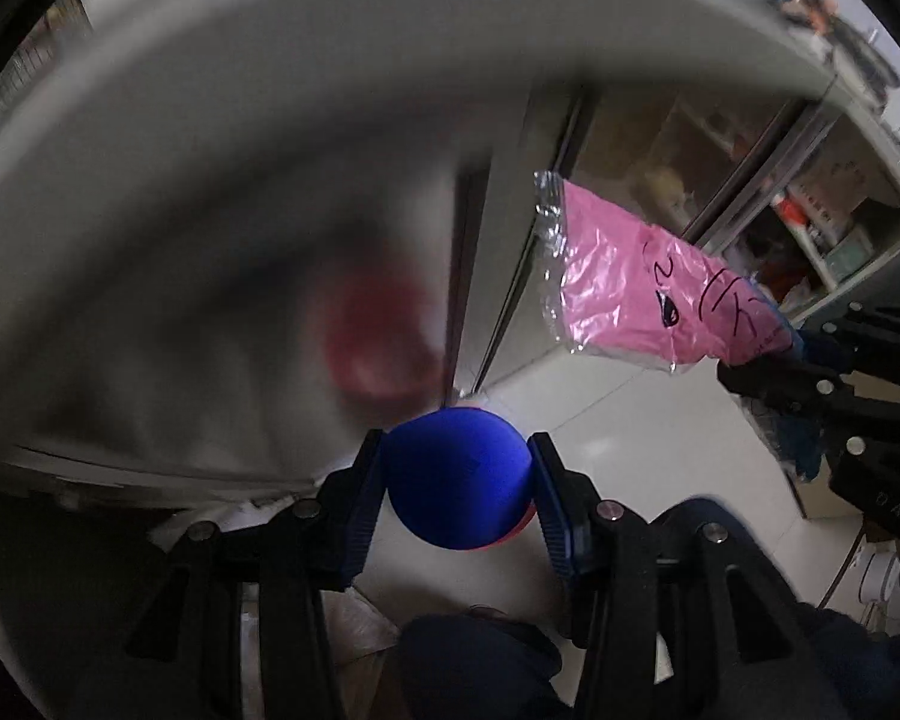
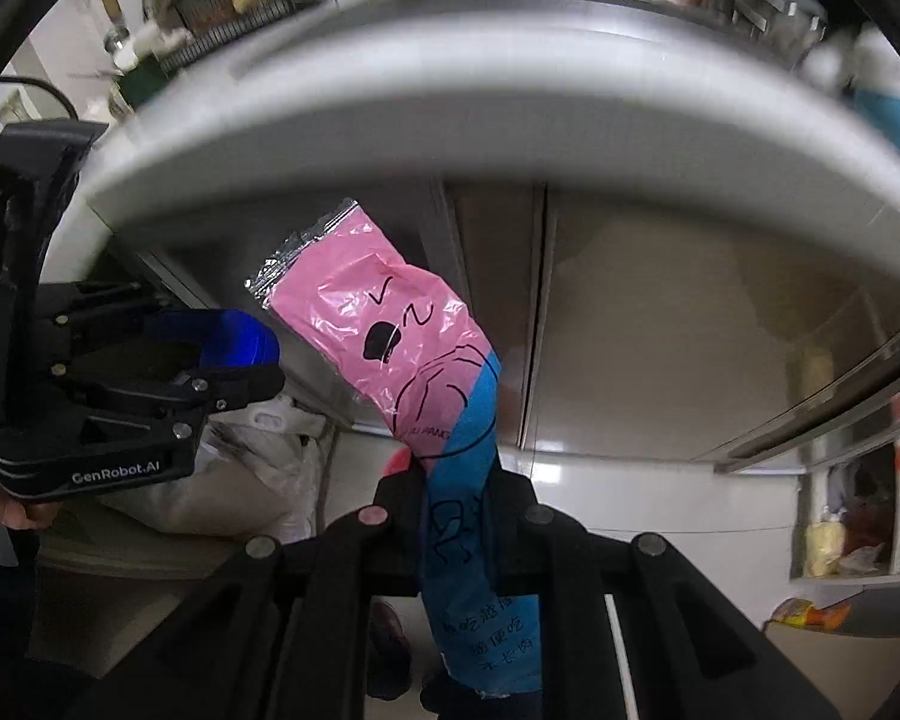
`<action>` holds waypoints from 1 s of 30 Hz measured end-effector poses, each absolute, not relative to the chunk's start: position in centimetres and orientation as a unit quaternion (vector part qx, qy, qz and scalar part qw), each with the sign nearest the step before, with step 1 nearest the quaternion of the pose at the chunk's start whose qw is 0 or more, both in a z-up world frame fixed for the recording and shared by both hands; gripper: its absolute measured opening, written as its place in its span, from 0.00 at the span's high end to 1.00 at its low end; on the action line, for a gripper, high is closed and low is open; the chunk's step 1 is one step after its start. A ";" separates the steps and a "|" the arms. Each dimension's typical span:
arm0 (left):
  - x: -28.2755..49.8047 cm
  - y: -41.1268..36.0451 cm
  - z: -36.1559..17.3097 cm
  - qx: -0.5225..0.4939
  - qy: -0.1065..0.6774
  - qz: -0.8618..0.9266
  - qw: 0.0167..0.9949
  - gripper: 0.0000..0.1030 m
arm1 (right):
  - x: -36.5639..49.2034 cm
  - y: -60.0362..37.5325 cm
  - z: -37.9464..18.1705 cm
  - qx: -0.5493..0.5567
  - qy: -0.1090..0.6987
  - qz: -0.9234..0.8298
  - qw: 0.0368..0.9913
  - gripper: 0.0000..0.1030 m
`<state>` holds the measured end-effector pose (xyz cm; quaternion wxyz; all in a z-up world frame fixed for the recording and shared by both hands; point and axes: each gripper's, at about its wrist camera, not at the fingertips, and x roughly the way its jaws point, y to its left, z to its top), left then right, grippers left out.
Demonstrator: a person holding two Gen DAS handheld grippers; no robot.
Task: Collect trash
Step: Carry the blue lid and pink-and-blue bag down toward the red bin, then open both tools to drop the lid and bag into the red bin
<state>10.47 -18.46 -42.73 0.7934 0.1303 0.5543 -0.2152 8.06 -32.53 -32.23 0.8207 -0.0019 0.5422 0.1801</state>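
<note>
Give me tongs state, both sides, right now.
Left tongs: closed on the blue ball.
Right tongs: closed on the pink and blue wrapper.

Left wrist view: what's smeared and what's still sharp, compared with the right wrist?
Left wrist view: blue ball in the left tool sharp, white tabletop edge and reddish patch below heavily motion-blurred. Right wrist view: pink wrapper in the right tool crisp, tabletop edge smeared, fisheye bending it.
</note>
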 end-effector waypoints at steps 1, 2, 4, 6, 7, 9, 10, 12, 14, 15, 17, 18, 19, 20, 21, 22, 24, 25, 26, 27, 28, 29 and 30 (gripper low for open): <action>10.6 -18.6 -44.2 0.130 0.556 -0.214 0.792 0.57 | 8.2 -32.4 -33.8 -0.004 0.546 0.181 0.818 0.88; 10.8 -18.7 -46.5 0.130 0.560 -0.210 0.791 0.57 | 8.2 -32.4 -35.8 -0.007 0.545 0.183 0.818 0.88; 11.1 -18.8 -50.3 0.124 0.564 -0.208 0.790 0.57 | 8.4 -32.5 -39.2 -0.010 0.544 0.180 0.819 0.88; 11.3 -18.9 -54.7 0.119 0.564 -0.208 0.790 0.57 | 8.8 -32.8 -42.8 -0.005 0.543 0.177 0.821 0.88; 11.4 -18.9 -56.2 0.117 0.565 -0.208 0.790 0.57 | 8.9 -32.9 -44.5 -0.003 0.543 0.177 0.821 0.88; 11.6 -19.0 -60.1 0.117 0.569 -0.205 0.788 0.57 | 9.1 -33.1 -47.9 -0.007 0.539 0.177 0.823 0.88; 11.6 -19.2 -61.9 0.119 0.569 -0.206 0.787 0.57 | 9.2 -33.2 -49.5 -0.013 0.537 0.175 0.825 0.88; 11.5 -19.3 -65.1 0.119 0.570 -0.209 0.786 0.57 | 9.4 -33.1 -52.9 -0.017 0.532 0.178 0.828 0.88; 11.6 -19.3 -68.2 0.119 0.572 -0.211 0.784 0.57 | 9.3 -33.1 -55.5 -0.018 0.529 0.179 0.830 0.88; 11.6 -19.3 -69.2 0.121 0.572 -0.211 0.784 0.57 | 9.4 -33.0 -56.7 -0.015 0.527 0.181 0.830 0.88; 11.7 -19.4 -71.3 0.116 0.572 -0.209 0.784 0.57 | 9.3 -33.1 -59.0 -0.013 0.522 0.187 0.832 0.88; 11.7 -19.4 -72.3 0.114 0.576 -0.207 0.783 0.57 | 9.3 -33.0 -59.5 -0.013 0.520 0.189 0.833 0.88; 11.7 -19.5 -73.0 0.114 0.577 -0.205 0.782 0.57 | 9.3 -33.1 -60.4 -0.013 0.522 0.189 0.832 0.88; 11.6 -19.4 -73.4 0.115 0.578 -0.206 0.781 0.57 | 9.2 -33.1 -60.9 -0.012 0.523 0.190 0.831 0.88; 11.5 -19.4 -73.9 0.116 0.579 -0.208 0.780 0.57 | 9.0 -33.0 -61.2 -0.012 0.523 0.191 0.830 0.88; 11.3 -19.4 -74.3 0.116 0.580 -0.210 0.779 0.57 | 8.9 -33.1 -61.6 -0.014 0.525 0.190 0.830 0.88; 11.1 -18.8 -74.4 0.107 0.583 -0.206 0.779 0.57 | 9.4 -33.4 -61.8 -0.013 0.526 0.191 0.829 0.88; 11.1 -18.6 -74.0 0.103 0.582 -0.204 0.780 0.55 | 9.5 -33.2 -61.9 -0.014 0.526 0.191 0.829 0.88; 11.1 -18.5 -73.9 0.100 0.580 -0.204 0.782 0.47 | 9.6 -33.3 -62.0 -0.014 0.526 0.191 0.829 0.88; 11.2 -18.3 -73.6 0.094 0.575 -0.206 0.786 0.41 | 9.6 -33.3 -62.0 -0.015 0.526 0.191 0.829 0.88; 11.2 -18.3 -73.5 0.092 0.571 -0.207 0.789 0.32 | 9.6 -33.5 -62.1 -0.015 0.525 0.191 0.829 0.88; 11.3 -18.4 -73.3 0.093 0.567 -0.210 0.791 0.31 | 9.6 -33.4 -62.0 -0.015 0.524 0.190 0.830 0.88; 11.3 -18.5 -72.9 0.095 0.563 -0.213 0.793 0.31 | 9.8 -32.7 -61.8 -0.015 0.524 0.189 0.830 0.88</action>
